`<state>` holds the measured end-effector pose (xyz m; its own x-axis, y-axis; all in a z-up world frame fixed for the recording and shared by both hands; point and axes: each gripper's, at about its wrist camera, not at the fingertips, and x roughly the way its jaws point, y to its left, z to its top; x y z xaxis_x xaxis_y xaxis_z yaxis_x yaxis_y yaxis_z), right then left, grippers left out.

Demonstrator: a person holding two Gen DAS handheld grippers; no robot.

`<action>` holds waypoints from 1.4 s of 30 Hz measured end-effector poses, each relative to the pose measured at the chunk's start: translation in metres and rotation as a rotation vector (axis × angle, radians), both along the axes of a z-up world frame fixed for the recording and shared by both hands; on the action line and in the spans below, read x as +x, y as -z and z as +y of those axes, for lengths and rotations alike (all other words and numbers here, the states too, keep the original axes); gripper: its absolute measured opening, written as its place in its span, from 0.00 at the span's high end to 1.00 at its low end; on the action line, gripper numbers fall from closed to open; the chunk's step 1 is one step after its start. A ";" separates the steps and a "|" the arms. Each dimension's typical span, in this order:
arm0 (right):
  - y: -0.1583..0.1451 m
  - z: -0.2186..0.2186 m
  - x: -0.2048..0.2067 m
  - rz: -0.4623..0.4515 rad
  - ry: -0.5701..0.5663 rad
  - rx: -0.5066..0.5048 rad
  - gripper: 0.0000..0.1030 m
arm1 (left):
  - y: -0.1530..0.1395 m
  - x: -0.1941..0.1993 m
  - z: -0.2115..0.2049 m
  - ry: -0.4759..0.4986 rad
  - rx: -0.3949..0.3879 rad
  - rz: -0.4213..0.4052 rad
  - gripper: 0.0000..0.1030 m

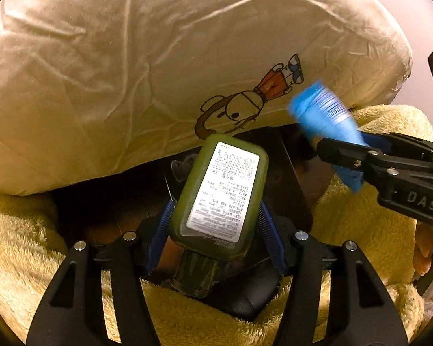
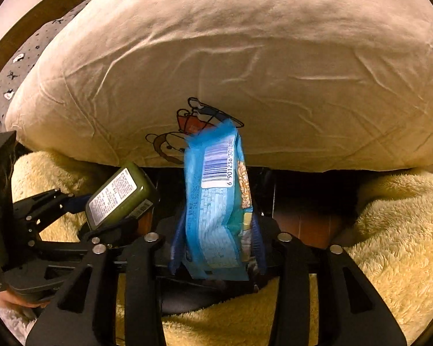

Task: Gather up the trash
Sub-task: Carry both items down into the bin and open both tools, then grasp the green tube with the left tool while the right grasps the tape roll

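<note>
Olive-green bottle point(image 1: 219, 199), blue wrapper point(image 2: 218, 207), cream cartoon-printed pillow point(image 1: 130, 72), yellow blanket point(image 2: 389, 230).

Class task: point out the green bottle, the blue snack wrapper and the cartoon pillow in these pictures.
green bottle point(image 1: 225, 193): left wrist view, on its white back label.
blue snack wrapper point(image 2: 216, 222): right wrist view, on its printed back panel.
cartoon pillow point(image 2: 274, 57): right wrist view, on plain cream fabric.

Large beige pillow point(image 1: 130, 72) with cartoon dog print point(image 1: 233, 109) is seen resting on fluffy yellow blanket point(image 1: 23, 245); grey patterned bedding point(image 2: 17, 66) and wooden headboard point(image 2: 29, 20) behind, warm light.
</note>
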<state>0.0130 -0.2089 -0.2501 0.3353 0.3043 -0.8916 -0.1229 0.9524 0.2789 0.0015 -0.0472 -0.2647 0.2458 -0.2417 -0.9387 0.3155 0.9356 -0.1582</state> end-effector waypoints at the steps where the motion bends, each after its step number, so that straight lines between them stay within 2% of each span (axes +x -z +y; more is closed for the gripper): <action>1: 0.000 -0.003 0.002 -0.001 0.004 0.001 0.50 | -0.002 0.000 0.000 -0.002 -0.001 -0.001 0.39; 7: -0.011 -0.009 0.005 -0.025 0.024 -0.004 0.47 | -0.009 0.000 -0.001 -0.012 0.008 -0.037 0.34; 12: -0.027 -0.014 0.006 -0.080 0.037 -0.017 0.38 | -0.028 0.002 0.010 -0.037 0.002 -0.089 0.30; 19: -0.087 -0.020 0.015 -0.271 0.045 -0.028 0.27 | -0.082 0.007 0.027 -0.073 -0.017 -0.229 0.23; 26: -0.131 -0.028 0.047 -0.418 0.084 -0.078 0.26 | -0.127 0.030 0.044 -0.111 -0.002 -0.361 0.19; 34: -0.141 -0.026 0.111 -0.415 0.115 -0.061 0.26 | -0.155 0.088 0.064 -0.176 0.010 -0.419 0.19; 42: -0.137 -0.002 0.162 -0.393 0.060 -0.089 0.26 | -0.158 0.145 0.080 -0.242 0.040 -0.419 0.19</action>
